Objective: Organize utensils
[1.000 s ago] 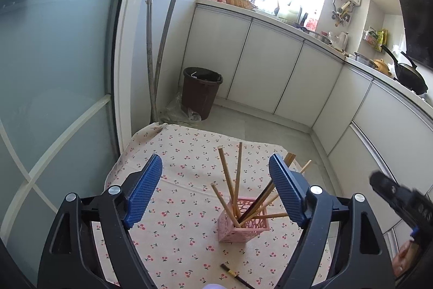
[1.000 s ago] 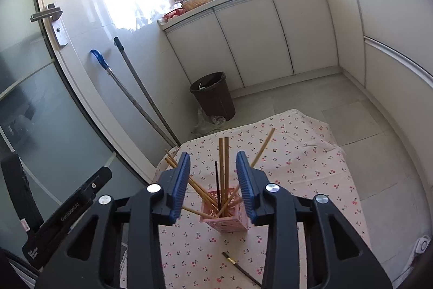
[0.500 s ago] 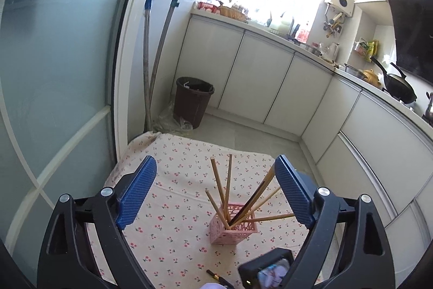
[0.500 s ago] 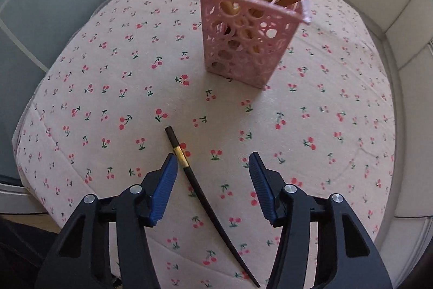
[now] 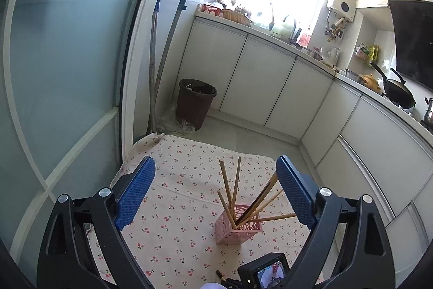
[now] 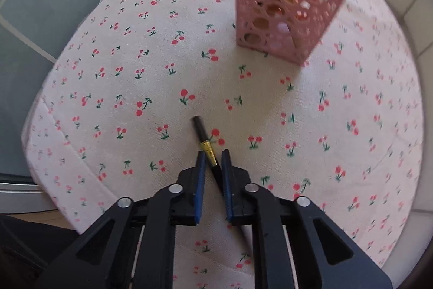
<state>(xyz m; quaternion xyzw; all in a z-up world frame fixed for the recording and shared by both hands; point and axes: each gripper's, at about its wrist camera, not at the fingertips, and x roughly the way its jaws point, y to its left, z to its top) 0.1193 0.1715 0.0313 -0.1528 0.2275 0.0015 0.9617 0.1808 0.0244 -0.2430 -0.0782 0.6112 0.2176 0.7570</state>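
One black chopstick [image 6: 206,146] with a gold band lies on the cherry-print tablecloth [image 6: 108,99] near the pink perforated holder [image 6: 286,15] — the right gripper [image 6: 211,161] has clamped down on it. Wooden chopsticks [image 5: 235,194] stand in that holder (one dark among them). Jaws of the left gripper [image 5: 215,197] gape wide, holding nothing.

Home kitchen: white cabinets [image 5: 259,80], wok [image 5: 397,94] on counter, bin [image 5: 196,102].

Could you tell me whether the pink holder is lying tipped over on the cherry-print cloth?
No, the pink holder stands upright on the cherry-print cloth, with chopsticks sticking up out of it.
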